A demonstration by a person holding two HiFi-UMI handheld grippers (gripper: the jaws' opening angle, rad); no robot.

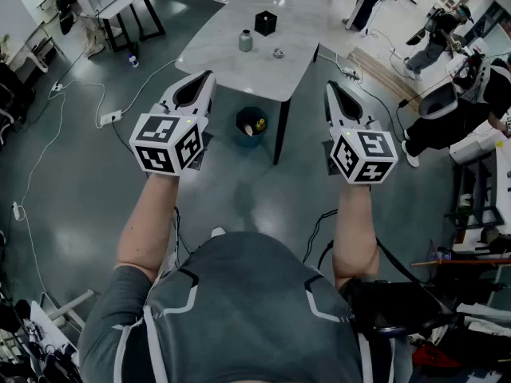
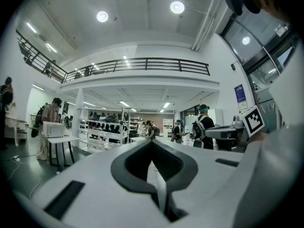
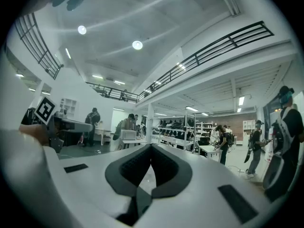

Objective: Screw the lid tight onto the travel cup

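Bare forearms stretched forward (side by side), left gripper (image 1: 201,80) and right gripper (image 1: 330,88) apart, fingers (image 1: 194,94) pressed together

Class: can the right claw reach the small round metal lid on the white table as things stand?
Probably not yet: the shut right claw is held up well short of the white table bearing the small round metal lid. Nothing stands between them.

Glossy grey floor (image 1: 72,182), white marble-top table (image 1: 303,22) on dark legs, dark bin (image 1: 251,124) beneath, white power strip (image 1: 109,118) with cables, black mezzanine railing (image 2: 142,63), 2 round ceiling lights (image 2: 102,16), white walls, stocked shelving (image 2: 102,125).
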